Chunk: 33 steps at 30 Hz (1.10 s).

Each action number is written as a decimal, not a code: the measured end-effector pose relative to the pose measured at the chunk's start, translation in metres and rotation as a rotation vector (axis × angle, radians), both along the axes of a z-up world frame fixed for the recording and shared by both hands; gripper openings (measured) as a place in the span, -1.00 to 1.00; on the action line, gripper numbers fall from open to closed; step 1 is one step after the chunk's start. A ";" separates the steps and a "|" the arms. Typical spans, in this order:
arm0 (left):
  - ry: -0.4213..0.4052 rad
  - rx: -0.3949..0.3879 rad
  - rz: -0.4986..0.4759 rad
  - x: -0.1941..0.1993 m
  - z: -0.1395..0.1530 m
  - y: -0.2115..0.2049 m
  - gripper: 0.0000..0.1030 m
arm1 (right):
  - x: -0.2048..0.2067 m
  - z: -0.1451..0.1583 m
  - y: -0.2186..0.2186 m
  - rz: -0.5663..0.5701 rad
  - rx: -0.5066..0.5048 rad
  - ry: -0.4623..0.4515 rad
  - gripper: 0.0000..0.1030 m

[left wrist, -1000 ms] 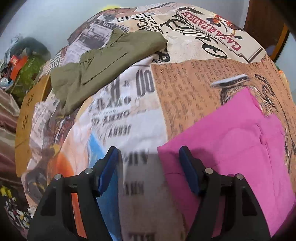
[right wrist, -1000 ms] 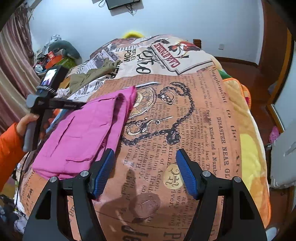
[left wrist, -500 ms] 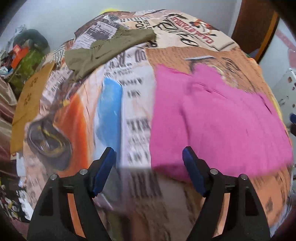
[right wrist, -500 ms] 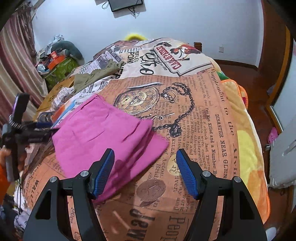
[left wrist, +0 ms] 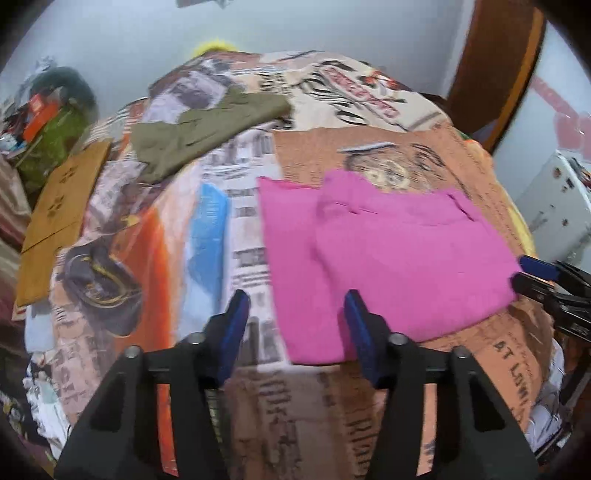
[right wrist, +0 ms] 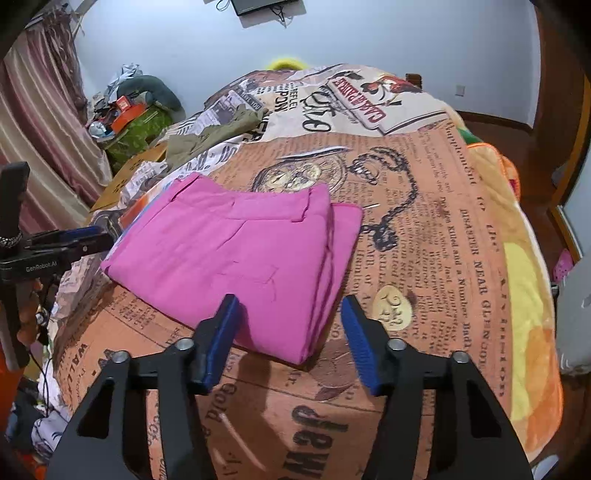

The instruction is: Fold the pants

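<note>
The pink pants (right wrist: 236, 254) now lie folded over at frame centre on the bed (right wrist: 424, 229); both the left gripper (left wrist: 293, 328) and right gripper (right wrist: 290, 332), jaws just narrowed, stand apart and empty, so the fold looks nearly done.

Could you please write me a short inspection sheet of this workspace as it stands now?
Surface: bed with newspaper-print bedspread.
Job's things: pink pants, folded into a flat stack.
Clutter: olive-green garment further up the bed; brown cardboard at its edge.
Grippers: left gripper and right gripper open, jaws just closing, nothing clamped.
Cables: dangling from wall screen.
Surroundings: striped curtain, pile of belongings.
</note>
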<state>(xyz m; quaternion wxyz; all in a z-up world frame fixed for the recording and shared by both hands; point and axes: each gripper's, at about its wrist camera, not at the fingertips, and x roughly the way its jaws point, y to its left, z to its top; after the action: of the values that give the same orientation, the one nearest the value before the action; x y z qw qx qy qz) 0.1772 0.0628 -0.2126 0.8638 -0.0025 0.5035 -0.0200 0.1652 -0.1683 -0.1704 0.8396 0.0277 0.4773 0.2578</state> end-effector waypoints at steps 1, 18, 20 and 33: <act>0.013 -0.002 -0.018 0.001 -0.004 -0.005 -0.22 | 0.000 -0.002 0.001 0.004 0.000 0.003 -0.12; 0.047 0.050 0.002 -0.003 -0.029 0.007 -0.31 | -0.005 -0.011 0.006 0.045 -0.060 0.004 -0.29; 0.041 0.070 0.006 -0.001 -0.024 0.006 -0.31 | -0.003 -0.007 0.005 0.040 -0.054 0.011 -0.28; -0.042 0.025 -0.068 0.061 0.007 -0.013 -0.29 | 0.048 0.006 0.000 -0.034 -0.037 -0.019 -0.13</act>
<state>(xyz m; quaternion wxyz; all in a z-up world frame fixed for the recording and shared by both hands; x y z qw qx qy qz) 0.2386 0.0498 -0.2052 0.8730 0.0257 0.4851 -0.0430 0.2134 -0.1682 -0.1648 0.8489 0.0177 0.4732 0.2349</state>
